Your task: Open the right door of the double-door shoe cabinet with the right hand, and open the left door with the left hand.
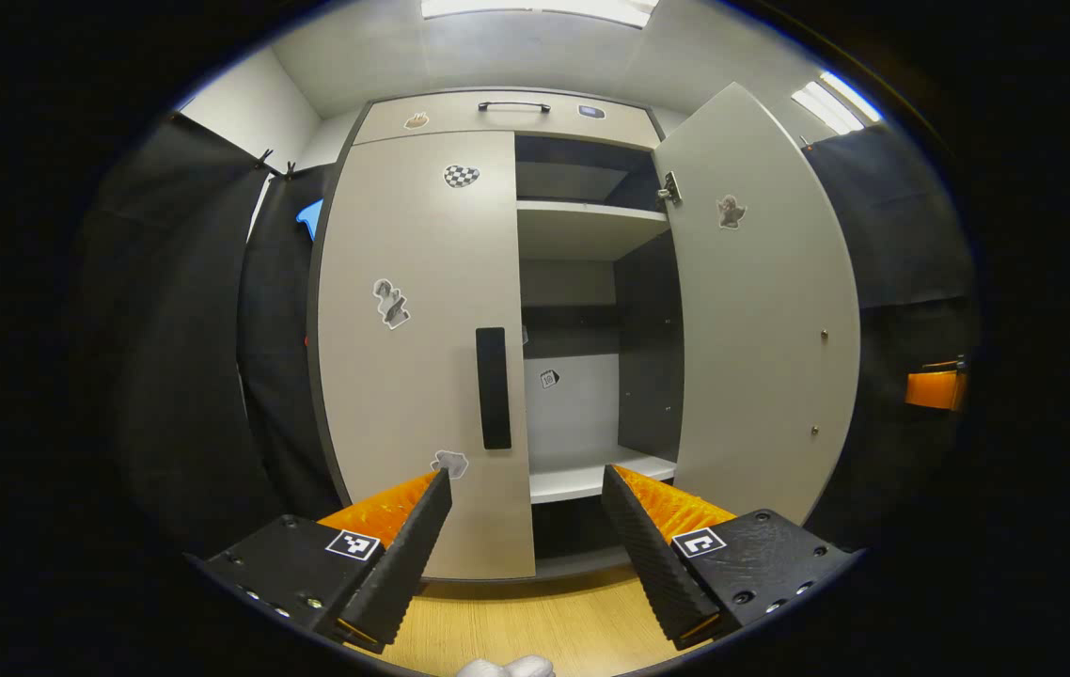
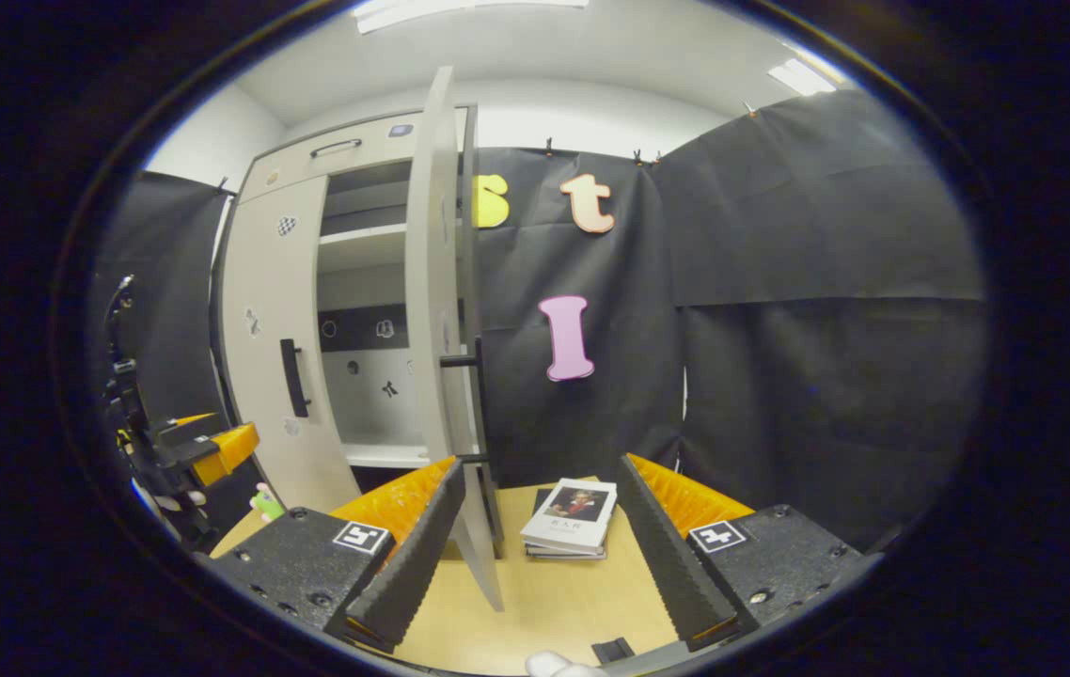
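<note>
Left gripper (image 1: 527,484) gapes, empty; right door (image 1: 761,310) hides cabinet's right side.

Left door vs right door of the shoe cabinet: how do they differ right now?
The left door is shut flush; the right door stands swung wide, baring the shelves. The left door's handle faces the left gripper, whose fingers are spread before it; the right door shows its inner face and hinge. Both are plain light panels with stickers.
</note>
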`<state>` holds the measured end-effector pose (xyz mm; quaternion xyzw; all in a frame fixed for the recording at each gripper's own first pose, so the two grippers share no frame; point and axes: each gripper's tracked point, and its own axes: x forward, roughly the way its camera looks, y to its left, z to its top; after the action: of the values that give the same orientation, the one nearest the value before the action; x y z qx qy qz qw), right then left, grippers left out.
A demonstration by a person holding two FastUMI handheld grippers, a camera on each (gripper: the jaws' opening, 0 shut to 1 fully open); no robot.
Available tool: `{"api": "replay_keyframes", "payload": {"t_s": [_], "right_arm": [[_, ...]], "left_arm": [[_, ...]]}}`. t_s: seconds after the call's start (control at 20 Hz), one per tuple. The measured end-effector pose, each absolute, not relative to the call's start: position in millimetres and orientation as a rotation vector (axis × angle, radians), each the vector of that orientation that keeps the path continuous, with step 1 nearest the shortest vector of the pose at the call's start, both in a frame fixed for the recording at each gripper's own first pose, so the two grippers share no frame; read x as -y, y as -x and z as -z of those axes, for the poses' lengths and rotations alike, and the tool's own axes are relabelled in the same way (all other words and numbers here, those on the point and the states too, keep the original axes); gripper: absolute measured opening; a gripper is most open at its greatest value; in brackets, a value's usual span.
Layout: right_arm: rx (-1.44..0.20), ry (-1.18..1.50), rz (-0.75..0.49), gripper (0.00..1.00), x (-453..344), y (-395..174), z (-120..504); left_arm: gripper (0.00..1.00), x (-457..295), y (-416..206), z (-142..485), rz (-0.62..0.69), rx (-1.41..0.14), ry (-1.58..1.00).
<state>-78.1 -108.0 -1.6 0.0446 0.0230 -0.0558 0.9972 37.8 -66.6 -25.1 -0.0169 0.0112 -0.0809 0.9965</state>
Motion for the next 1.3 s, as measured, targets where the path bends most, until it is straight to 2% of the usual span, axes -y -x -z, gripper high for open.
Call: {"api": "replay_keyframes", "payload": {"t_s": [0.45, 0.6, 0.65, 0.9, 1.1, 1.15, 1.25, 1.3], "right_arm": [[-0.056, -0.029, 0.014, 0.99, 60, 74, 3], [-0.052, -0.024, 0.026, 1.0, 63, 74, 1], [-0.051, -0.023, 0.033, 1.0, 65, 74, 0], [-0.06, -0.011, 0.069, 1.0, 76, 75, 2], [-0.065, -0.015, 0.095, 1.0, 85, 77, 3], [-0.065, -0.015, 0.101, 1.0, 87, 77, 3], [-0.066, -0.018, 0.106, 0.99, 87, 77, 4], [-0.07, -0.02, 0.103, 0.99, 87, 75, 5]], "left_arm": [[0.96, 57, -116, 17, 0.111, -0.011, 0.04], [1.0, 54, -152, 10, 0.092, -0.012, 0.063], [0.97, 50, -161, 7, 0.08, -0.013, 0.064], [0.97, 44, -202, 2, 0.046, 0.001, 0.037], [0.95, 39, -219, 20, 0.025, -0.048, 0.04], [0.87, 42, -218, 22, 0.042, -0.051, 0.05], [0.79, 43, -215, 18, 0.044, -0.04, 0.025], [0.65, 46, -219, 17, 0.053, -0.029, 0.01]]}}
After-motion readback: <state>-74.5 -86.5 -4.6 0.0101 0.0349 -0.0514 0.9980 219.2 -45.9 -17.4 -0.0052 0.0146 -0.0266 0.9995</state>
